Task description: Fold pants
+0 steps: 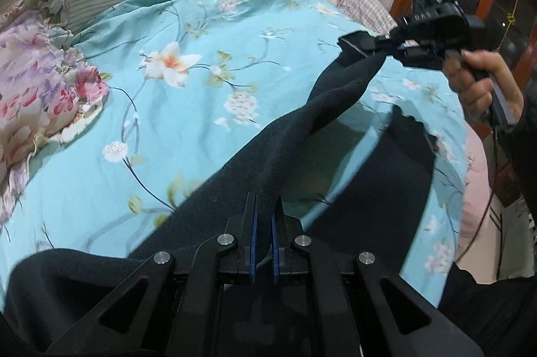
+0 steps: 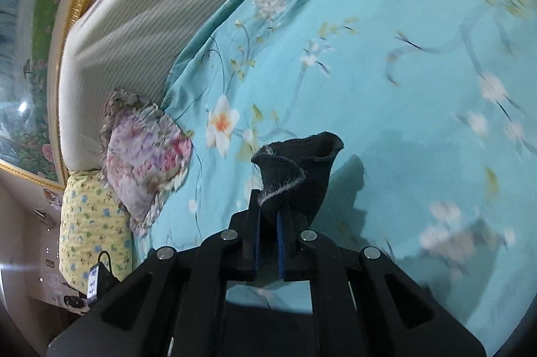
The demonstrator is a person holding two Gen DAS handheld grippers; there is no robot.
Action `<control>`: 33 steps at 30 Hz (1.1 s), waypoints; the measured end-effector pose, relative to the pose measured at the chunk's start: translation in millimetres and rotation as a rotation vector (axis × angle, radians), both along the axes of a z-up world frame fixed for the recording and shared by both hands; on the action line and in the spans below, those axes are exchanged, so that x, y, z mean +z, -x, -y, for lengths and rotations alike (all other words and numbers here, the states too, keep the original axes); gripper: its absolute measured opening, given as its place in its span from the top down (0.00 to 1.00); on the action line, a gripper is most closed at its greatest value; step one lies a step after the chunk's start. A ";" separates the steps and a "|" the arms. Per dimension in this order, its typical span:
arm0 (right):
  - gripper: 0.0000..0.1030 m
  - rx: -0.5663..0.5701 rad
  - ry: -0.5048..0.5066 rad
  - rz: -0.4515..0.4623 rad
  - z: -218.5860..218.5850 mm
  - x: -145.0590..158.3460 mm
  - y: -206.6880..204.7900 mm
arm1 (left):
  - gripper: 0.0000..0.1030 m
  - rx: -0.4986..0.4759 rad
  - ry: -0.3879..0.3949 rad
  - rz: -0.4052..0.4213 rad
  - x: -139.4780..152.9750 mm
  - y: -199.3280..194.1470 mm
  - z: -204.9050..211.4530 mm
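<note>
While both tools are clamped onto it, the dark pants [image 1: 295, 135] hang stretched in the air above the bed, sagging between the 2 holds with the rest draping down toward the near edge. The left gripper [image 1: 263, 222] has its blue pads pinched tight on a bunched ridge of cloth; the right gripper [image 2: 268, 216] is closed on a frayed, curled end, seen in the left view [image 1: 389, 44] held up by the person's right hand [image 1: 483, 88].

My read is that the fabric is soft, thick and fleecy, fairly light, limp with no stiffness, so it will droop and twist wherever unsupported. Holding at a hem or waistband edge should give cleaner folds than a mid-cloth bunch; which end the right gripper has is hard to tell, possibly a cuff.

Under it lies a turquoise floral bedsheet [image 1: 201, 108], mostly free. A ruffled floral pillow [image 2: 147, 155] and a yellow pillow [image 2: 90, 229] sit by the striped headboard [image 2: 161, 4], well apart. A checked cloth [image 1: 365, 4] lies at the far edge
</note>
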State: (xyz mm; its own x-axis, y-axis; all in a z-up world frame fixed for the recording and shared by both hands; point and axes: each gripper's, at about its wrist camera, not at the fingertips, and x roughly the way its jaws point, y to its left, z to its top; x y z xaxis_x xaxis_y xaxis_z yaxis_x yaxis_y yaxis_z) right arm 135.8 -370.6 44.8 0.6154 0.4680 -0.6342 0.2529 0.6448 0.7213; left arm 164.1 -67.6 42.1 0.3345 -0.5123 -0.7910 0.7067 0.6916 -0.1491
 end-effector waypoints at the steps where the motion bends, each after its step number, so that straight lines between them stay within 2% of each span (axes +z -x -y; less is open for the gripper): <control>1: 0.92 -0.006 -0.004 0.005 1.0 -1.6 10.2 | 0.96 0.005 -0.005 0.008 0.2 7.3 0.0; 4: 0.92 -0.027 -0.031 0.030 6.3 -7.5 45.8 | 0.96 0.009 0.000 0.007 -0.3 24.8 -0.3; 9: 0.92 -0.046 0.002 0.069 6.2 -17.2 99.5 | 0.96 0.006 0.042 -0.010 -2.3 51.4 -0.6; 13: 0.92 -0.062 0.022 0.056 8.5 -31.7 121.5 | 0.96 0.004 0.026 -0.023 -9.6 65.8 4.0; 17: 0.92 -0.073 0.026 0.052 10.8 -40.9 133.8 | 0.96 0.008 0.027 -0.038 -14.9 78.3 2.5; 23: 0.92 -0.071 0.082 0.093 6.8 -32.4 151.3 | 0.95 0.001 0.033 -0.046 -18.1 97.2 -1.4; 26: 0.92 -0.065 0.164 0.083 2.7 -34.1 155.6 | 0.95 0.003 0.030 -0.064 -26.8 101.6 1.5; 31: 0.91 -0.065 0.268 0.022 -1.4 -53.8 155.4 | 0.94 0.011 -0.003 -0.074 -44.4 106.8 6.9; 32: 0.90 -0.071 0.284 0.010 -2.1 -57.3 156.6 | 0.93 0.013 -0.009 -0.075 -47.6 107.9 7.1; 33: 0.84 -0.073 0.304 0.000 -3.2 -59.8 158.1 | 0.92 0.018 -0.014 -0.081 -51.0 108.7 6.7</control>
State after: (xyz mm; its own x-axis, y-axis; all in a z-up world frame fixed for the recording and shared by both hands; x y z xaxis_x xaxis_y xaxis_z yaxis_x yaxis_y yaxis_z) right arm -22.3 -367.4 -15.0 0.6408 0.2110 -0.7381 0.3064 0.8113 0.4979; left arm 55.4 -74.3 -8.9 0.2776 -0.4955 -0.8231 0.6803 0.7063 -0.1958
